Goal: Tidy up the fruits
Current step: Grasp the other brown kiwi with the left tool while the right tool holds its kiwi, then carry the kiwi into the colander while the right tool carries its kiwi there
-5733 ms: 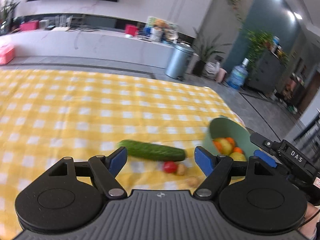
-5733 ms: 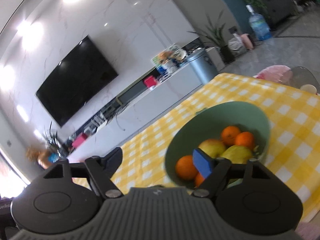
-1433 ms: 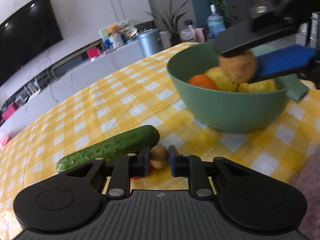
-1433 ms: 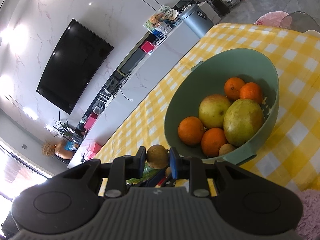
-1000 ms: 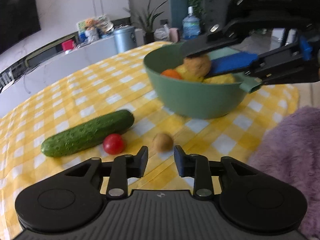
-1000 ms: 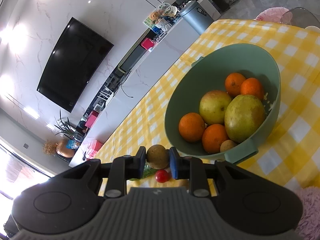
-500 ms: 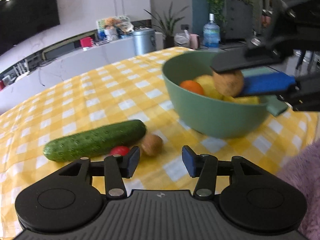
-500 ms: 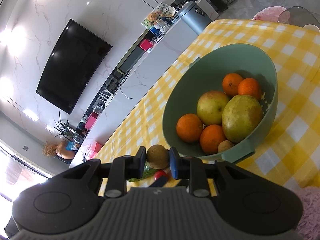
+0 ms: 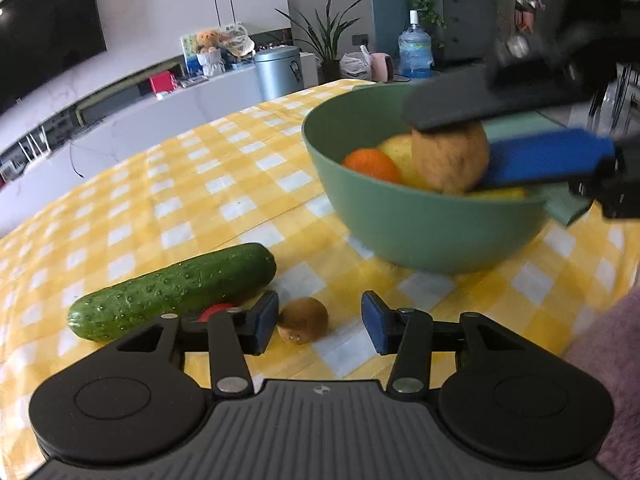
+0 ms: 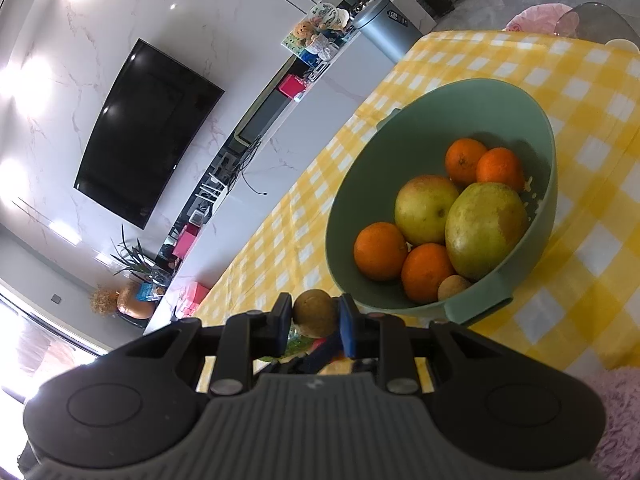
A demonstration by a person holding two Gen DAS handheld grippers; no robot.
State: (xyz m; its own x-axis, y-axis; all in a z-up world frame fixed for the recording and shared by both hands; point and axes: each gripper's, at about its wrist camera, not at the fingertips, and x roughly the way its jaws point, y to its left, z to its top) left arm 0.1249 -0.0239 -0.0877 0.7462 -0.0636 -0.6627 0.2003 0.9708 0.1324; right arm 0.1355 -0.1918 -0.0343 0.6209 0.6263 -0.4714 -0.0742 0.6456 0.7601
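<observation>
A yellow checked tablecloth [image 9: 208, 184] covers the table. The left gripper [image 9: 319, 320] is closing around a kiwi [image 9: 303, 320] lying there, not yet touching. A cucumber [image 9: 172, 290] lies slantwise beside it. The right gripper [image 10: 313, 318] pinches another kiwi [image 10: 315, 312] at the green bowl [image 10: 404, 120] rim.

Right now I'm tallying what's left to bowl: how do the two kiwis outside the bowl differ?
The held kiwi is clamped in the right tool, raised beside the green bowl. The loose kiwi lies on the checked cloth between the left tool's closing jaws, ungripped, near the cucumber. Both are small, brown and fuzzy.
</observation>
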